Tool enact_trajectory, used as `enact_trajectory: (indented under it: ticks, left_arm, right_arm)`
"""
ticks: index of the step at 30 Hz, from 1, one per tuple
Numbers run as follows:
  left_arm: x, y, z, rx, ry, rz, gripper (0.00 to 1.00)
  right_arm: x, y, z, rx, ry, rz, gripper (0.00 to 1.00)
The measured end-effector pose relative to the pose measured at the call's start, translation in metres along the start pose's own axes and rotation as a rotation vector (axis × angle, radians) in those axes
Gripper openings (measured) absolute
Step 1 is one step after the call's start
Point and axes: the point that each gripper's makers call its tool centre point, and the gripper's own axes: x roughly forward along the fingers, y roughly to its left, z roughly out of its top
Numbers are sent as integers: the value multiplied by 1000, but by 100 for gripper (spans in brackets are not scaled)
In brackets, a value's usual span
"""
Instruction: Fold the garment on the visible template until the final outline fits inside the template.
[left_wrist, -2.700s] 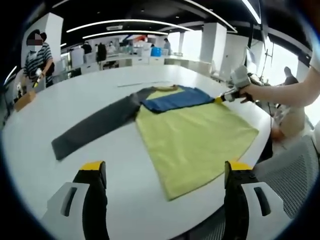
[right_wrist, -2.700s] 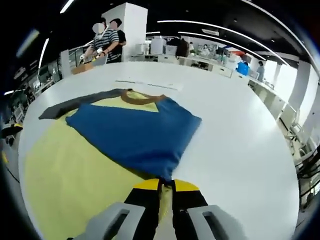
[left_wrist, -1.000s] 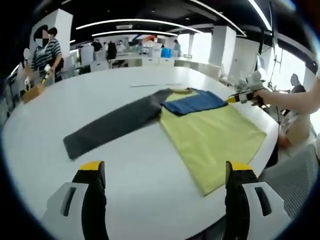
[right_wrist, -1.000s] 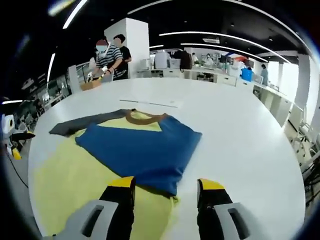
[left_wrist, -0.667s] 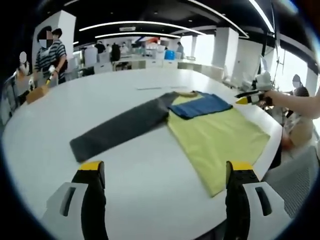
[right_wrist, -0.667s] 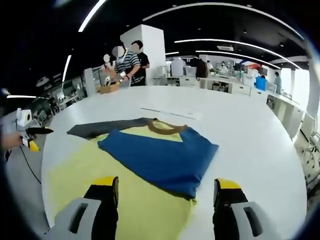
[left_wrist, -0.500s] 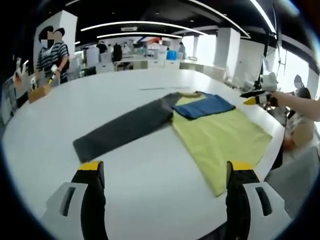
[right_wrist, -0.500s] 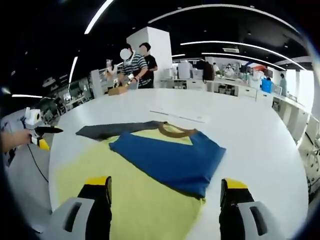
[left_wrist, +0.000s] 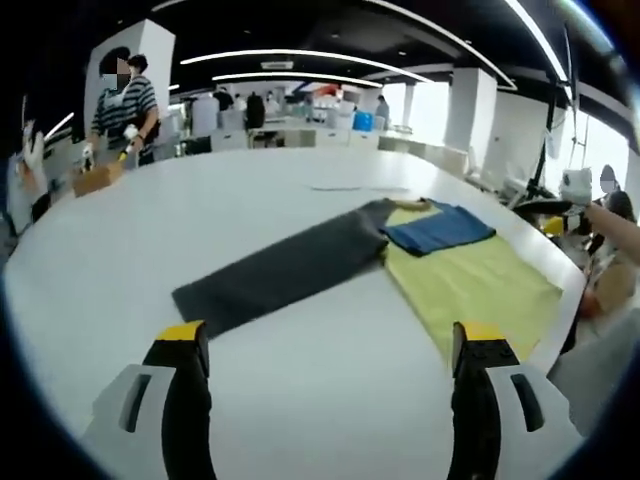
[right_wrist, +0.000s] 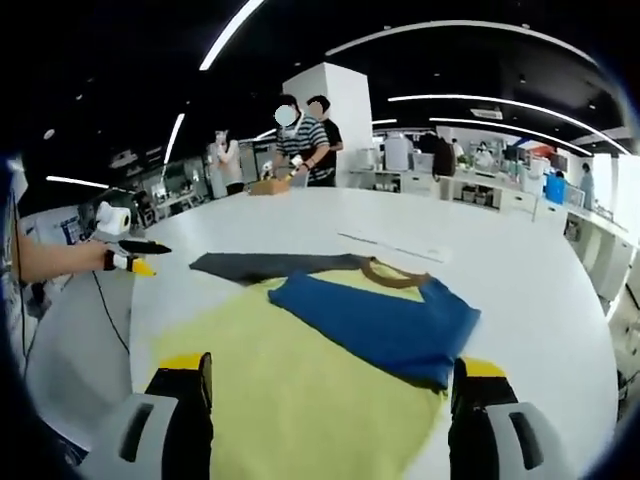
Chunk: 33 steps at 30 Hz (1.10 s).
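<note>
Garment lies flat on the white table — yellow body, brown collar, one dark grey sleeve stretched straight out to the side, the blue sleeve folded across the chest.

Left gripper view: left gripper held above the near part of the table, jaws wide apart, nothing between them. Bare table surface lies between the yellow-tipped fingers. The grey sleeve runs diagonally across the middle of the view; the yellow body sits to its right, reaching close to the table edge. The right gripper comes in at the far right, beside the garment's far side; whether it is open from this angle — cannot tell.

Right gripper view: right gripper also spread wide and empty, poised over the yellow hem area, no contact with the fabric visible. The blue sleeve lies just ahead, its folded edge toward the right jaw. The left gripper enters from the left, held in a hand, well apart from the garment.

A thin pale strip lies on the table beyond the collar. People stand at the far edge of the table, next to a brown box.
</note>
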Motion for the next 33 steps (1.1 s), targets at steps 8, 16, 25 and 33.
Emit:
enact_trajectory:
  ticks: [8,16,25,33]
  left_arm:
    - [14,23,-3,-6,30,41,95]
    - [27,55,-15,-61,41,127,86]
    - [39,81,-15,-94,50,211,67]
    - [42,104,-30,-173,53,305,49]
  right_arm:
    - [-7,4,0,-16,-2,-3,99]
    - [-15,13,-3,-31,-7,-6,99]
    - [-17,17,-18,-10,27,-8,97]
    - [-17,19,-18,4,22,-21,95]
